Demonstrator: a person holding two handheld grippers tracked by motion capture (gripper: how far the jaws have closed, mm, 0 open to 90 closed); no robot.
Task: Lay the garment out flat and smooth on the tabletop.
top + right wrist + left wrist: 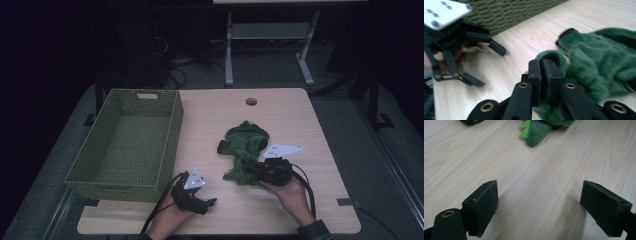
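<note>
A dark green plush toy [245,140] with light green spikes lies near the middle of the wooden table [300,115]. My right gripper [248,171] comes in from the right at the toy's near end, its jaws shut on a fold of the plush [599,57]; in the right gripper view the pads [543,67] pinch the fuzzy edge. My left gripper [212,201] rests low near the front edge, left of the toy. Its jaws [540,207] stand wide open over bare wood, with the toy's tail [536,130] farther off.
A green woven basket [172,145] stands on the table's left side, and its wall [511,15] rises behind the left gripper [490,67]. A round cable hole [251,101] sits at the far edge. Desk legs and cables stand on the floor beyond.
</note>
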